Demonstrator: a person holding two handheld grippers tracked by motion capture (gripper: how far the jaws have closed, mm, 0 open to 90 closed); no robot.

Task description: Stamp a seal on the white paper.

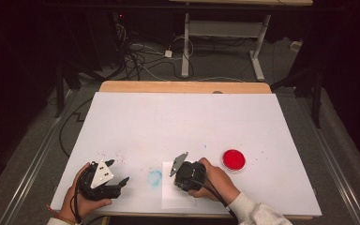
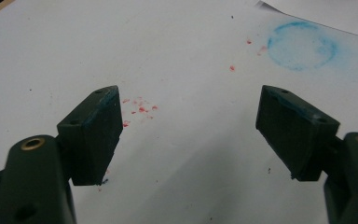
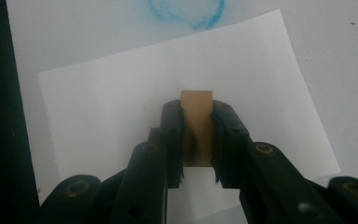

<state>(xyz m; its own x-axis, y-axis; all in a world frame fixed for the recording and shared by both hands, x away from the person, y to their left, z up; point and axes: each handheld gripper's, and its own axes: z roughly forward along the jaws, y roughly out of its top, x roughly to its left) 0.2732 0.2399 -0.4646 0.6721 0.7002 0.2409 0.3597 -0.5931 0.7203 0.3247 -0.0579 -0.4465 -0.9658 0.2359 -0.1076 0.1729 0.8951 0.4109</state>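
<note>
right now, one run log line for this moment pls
right gripper: shut on wooden block, over paper sheet | left gripper: open, holding nothing | blue ring stain | red dish: untouched

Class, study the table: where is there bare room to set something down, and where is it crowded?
The far half of the table, up to its wooden edge, is bare. So is the right side beyond the red dish. The near edge is crowded: left gripper, blue ring stain, paper sheet and right gripper clamping a tan block.
</note>
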